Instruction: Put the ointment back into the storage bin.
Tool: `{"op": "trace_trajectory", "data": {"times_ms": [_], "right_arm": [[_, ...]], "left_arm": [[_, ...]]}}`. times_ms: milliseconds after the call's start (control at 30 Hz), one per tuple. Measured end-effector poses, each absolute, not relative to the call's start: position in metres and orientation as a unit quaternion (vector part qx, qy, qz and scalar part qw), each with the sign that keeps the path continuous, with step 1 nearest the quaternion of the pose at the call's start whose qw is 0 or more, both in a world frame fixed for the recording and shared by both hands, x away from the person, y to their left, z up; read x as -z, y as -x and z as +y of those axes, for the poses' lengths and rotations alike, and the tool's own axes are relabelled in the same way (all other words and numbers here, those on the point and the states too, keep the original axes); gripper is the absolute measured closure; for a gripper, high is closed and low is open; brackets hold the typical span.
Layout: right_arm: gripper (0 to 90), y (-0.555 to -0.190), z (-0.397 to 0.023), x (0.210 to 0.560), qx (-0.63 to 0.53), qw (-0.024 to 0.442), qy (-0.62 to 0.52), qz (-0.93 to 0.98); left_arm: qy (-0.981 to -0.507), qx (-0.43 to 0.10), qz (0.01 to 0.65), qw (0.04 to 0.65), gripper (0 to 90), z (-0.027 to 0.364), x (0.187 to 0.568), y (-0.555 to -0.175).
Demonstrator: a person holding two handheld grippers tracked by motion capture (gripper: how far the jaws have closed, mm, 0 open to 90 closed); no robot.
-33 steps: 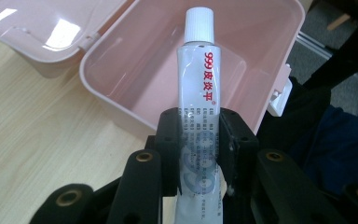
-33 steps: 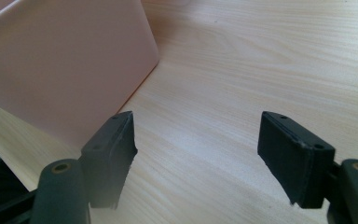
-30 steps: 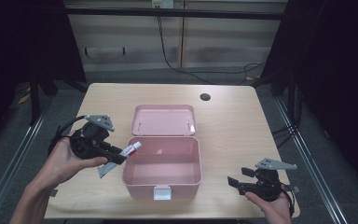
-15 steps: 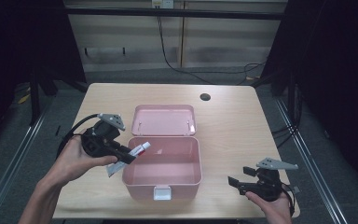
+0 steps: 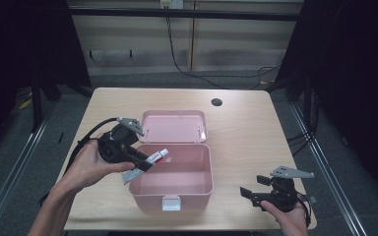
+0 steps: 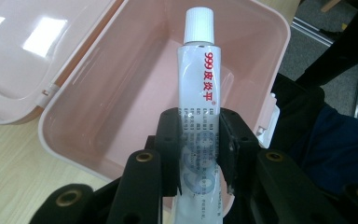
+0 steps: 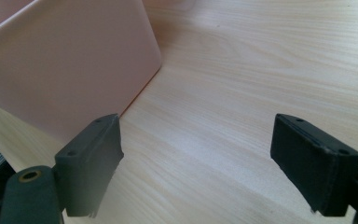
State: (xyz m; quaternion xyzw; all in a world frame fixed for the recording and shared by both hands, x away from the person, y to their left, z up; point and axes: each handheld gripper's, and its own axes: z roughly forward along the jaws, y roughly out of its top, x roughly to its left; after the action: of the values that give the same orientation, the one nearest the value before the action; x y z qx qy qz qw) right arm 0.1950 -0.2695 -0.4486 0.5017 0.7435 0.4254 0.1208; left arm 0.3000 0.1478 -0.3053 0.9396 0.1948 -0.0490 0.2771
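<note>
Ointment in a soft white plastic tube with red lettering [image 6: 198,93], light and squashable, is hanging over the open pink plastic box [image 5: 204,184], the left gripper [image 5: 145,163] clamping its lower body; the right gripper [image 7: 198,163] is gaping empty.

The open box [image 5: 174,179] sits at the middle of the table [image 5: 246,132] with its lid [image 5: 173,126] laid back behind it, the tube [image 5: 147,163] hangs over the box's left rim in the left gripper [image 5: 145,164], and the right gripper [image 5: 250,194] rests well apart to the box's right, near the front edge.
</note>
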Motion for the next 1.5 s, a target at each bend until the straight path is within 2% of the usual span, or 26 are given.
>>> {"op": "trace_trajectory", "data": {"times_ms": [700,867,1067,1500], "right_arm": [[14.1,-0.196,-0.268,0.451,-0.420,0.092,-0.497,0.754],[14.1,-0.195,-0.267,0.450,-0.424,0.095,-0.496,0.752],[14.1,-0.196,-0.267,0.451,-0.422,0.094,-0.496,0.753],[14.1,-0.196,-0.267,0.451,-0.418,0.091,-0.497,0.755]], "left_arm": [[-0.945,0.058,0.166,0.277,71.2,0.111,0.310,-0.300],[-0.953,0.058,0.150,0.257,71.2,0.100,0.320,-0.298],[-0.948,0.057,0.149,0.274,71.2,0.097,0.322,-0.301],[-0.954,0.065,0.137,0.257,71.2,0.084,0.337,-0.303]]}}
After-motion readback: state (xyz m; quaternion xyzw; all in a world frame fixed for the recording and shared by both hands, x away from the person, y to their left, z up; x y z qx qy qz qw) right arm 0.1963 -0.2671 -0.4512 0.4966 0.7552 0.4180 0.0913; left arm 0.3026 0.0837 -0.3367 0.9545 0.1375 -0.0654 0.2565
